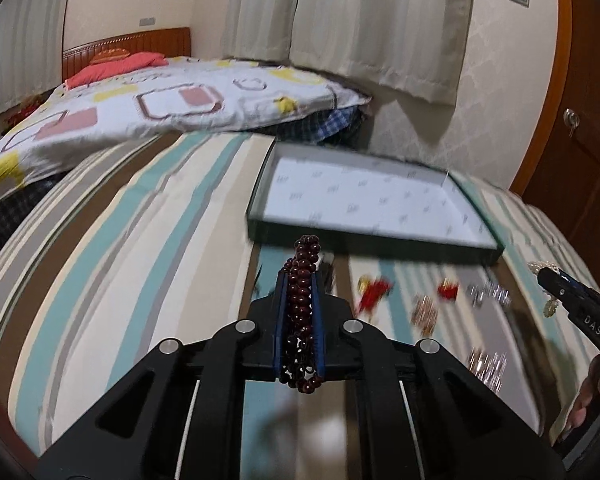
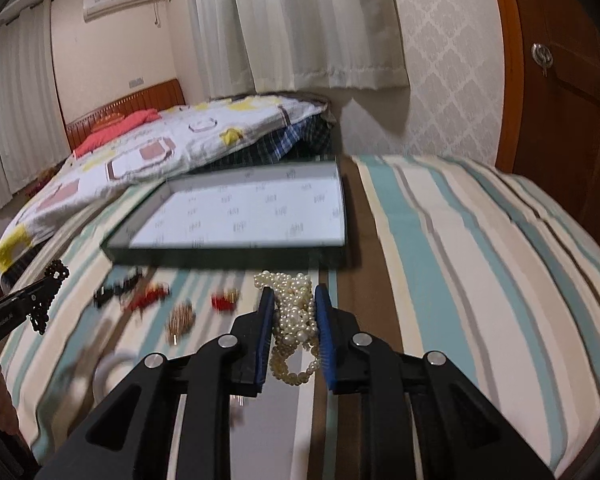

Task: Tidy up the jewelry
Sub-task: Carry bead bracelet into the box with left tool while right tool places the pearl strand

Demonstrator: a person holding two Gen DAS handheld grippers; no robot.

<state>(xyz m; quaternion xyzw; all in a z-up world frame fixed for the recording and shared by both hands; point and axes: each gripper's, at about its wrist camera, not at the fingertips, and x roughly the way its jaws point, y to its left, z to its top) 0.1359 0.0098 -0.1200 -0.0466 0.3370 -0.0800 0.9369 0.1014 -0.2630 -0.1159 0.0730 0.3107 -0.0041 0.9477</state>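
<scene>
My left gripper (image 1: 299, 280) is shut on a string of dark red beads (image 1: 302, 300), held above the striped bedspread. In the right wrist view my right gripper (image 2: 293, 292) is shut on a bunch of white pearls (image 2: 294, 320), also lifted off the bed. Ahead of both lies a shallow dark tray (image 1: 256, 224) with a white patterned floor; in the right wrist view the tray (image 2: 228, 256) has nothing in it. The right gripper (image 1: 556, 280) shows at the right edge of the left wrist view, the left gripper (image 2: 54, 280) at the left edge of the right wrist view.
Small pieces lie blurred on the bedspread in front of the tray: red ones (image 1: 374, 290), a gold one (image 2: 182, 318), silver ones (image 1: 486, 360), a black one (image 2: 112, 290). A folded quilt (image 1: 172, 104) sits behind the tray. A wooden door (image 2: 568, 92) stands at the right.
</scene>
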